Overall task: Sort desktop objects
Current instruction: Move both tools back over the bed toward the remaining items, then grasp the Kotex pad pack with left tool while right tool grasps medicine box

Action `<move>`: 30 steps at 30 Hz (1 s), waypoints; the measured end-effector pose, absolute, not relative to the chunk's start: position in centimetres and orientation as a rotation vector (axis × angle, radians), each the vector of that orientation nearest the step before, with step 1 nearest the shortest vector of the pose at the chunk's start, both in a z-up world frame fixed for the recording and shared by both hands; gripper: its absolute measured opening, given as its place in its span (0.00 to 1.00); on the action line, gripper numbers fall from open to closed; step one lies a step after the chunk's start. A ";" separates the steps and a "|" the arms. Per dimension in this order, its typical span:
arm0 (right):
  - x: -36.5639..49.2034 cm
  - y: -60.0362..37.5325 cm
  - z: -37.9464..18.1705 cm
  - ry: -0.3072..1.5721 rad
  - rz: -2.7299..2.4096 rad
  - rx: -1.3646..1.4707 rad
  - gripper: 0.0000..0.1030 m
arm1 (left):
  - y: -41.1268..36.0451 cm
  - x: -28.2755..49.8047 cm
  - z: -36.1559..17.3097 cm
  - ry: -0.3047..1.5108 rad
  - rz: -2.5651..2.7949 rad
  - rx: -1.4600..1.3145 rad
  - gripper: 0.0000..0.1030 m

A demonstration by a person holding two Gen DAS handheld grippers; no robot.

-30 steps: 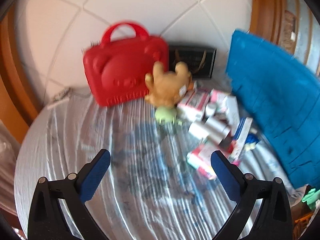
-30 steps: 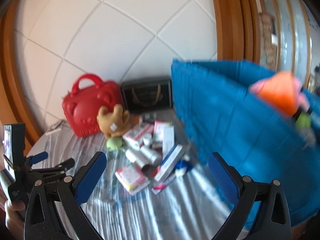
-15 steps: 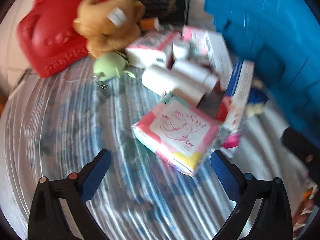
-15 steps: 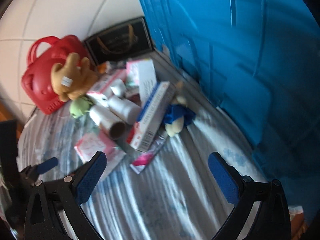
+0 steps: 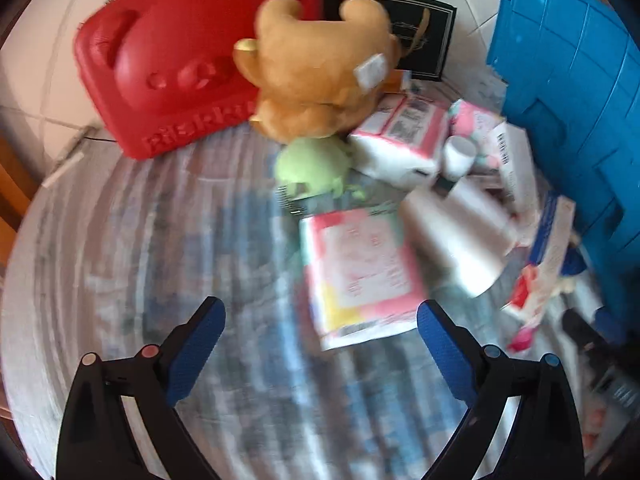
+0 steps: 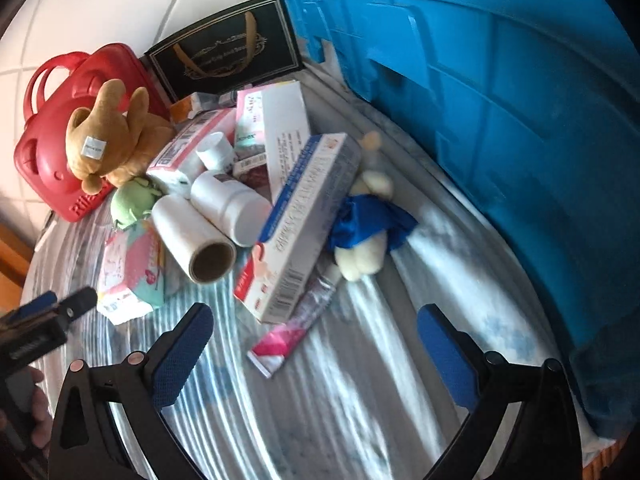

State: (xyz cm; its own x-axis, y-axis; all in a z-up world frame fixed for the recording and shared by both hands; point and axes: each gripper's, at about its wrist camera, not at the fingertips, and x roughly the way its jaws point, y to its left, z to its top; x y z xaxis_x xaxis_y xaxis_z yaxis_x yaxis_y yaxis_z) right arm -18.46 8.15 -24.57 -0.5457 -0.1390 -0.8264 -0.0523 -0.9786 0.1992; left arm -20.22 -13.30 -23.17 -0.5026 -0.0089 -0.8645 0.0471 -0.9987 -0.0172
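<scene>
This looks like a room in somebody's home. My surface (image 6: 360, 400) wears a pale, blue-patterned cloth and stands against a white tiled wall (image 6: 100, 8) with wooden trim at the left edge. On it lies household clutter: a brown plush bear (image 6: 108, 136), a red toy case (image 5: 180, 60) with a bear face moulded in, boxes of toiletries (image 6: 296, 220), a white bottle (image 6: 228, 204), and beside them a big blue plastic crate (image 6: 500, 120).
</scene>
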 end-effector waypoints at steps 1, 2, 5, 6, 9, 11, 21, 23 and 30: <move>-18.7 8.0 -24.5 -0.307 -2.704 1.475 1.00 | -12.8 -21.1 -23.6 0.070 -2.683 1.578 0.95; -19.0 7.9 -24.5 -0.300 -2.709 1.481 1.00 | -12.2 -21.9 -24.2 0.058 -2.661 1.605 0.95; -20.3 7.6 -24.7 -0.275 -2.713 1.520 1.00 | -11.1 -23.9 -26.6 -0.031 -2.589 1.652 0.95; -20.7 7.4 -24.8 -0.258 -2.714 1.537 1.00 | -11.0 -24.2 -27.1 -0.052 -2.579 1.667 0.86; -21.6 6.7 -25.1 -0.221 -2.708 1.572 1.00 | -11.5 -24.4 -27.5 -0.042 -2.595 1.678 0.65; -22.1 5.9 -25.3 -0.205 -2.707 1.584 0.82 | -12.2 -24.3 -27.0 -0.044 -2.615 1.648 0.64; -25.8 3.5 -26.9 -0.129 -2.688 1.676 0.61 | -14.5 -24.2 -27.0 0.006 -2.611 1.619 0.64; -26.3 3.3 -27.4 -0.090 -2.696 1.694 0.50 | -15.3 -24.6 -27.3 0.020 -2.618 1.611 0.64; -24.7 3.1 -24.8 -0.059 -2.715 1.586 0.39 | -15.1 -22.4 -24.6 0.041 -2.681 1.544 0.64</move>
State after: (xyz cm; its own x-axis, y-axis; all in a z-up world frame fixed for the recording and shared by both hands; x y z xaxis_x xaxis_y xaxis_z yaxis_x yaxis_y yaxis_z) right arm -24.69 3.14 -24.83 -0.4913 -0.0160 -0.8708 -0.0220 -0.9993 0.0308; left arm -22.37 -15.07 -24.63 -0.5010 -0.0274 -0.8650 0.0541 -0.9985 0.0003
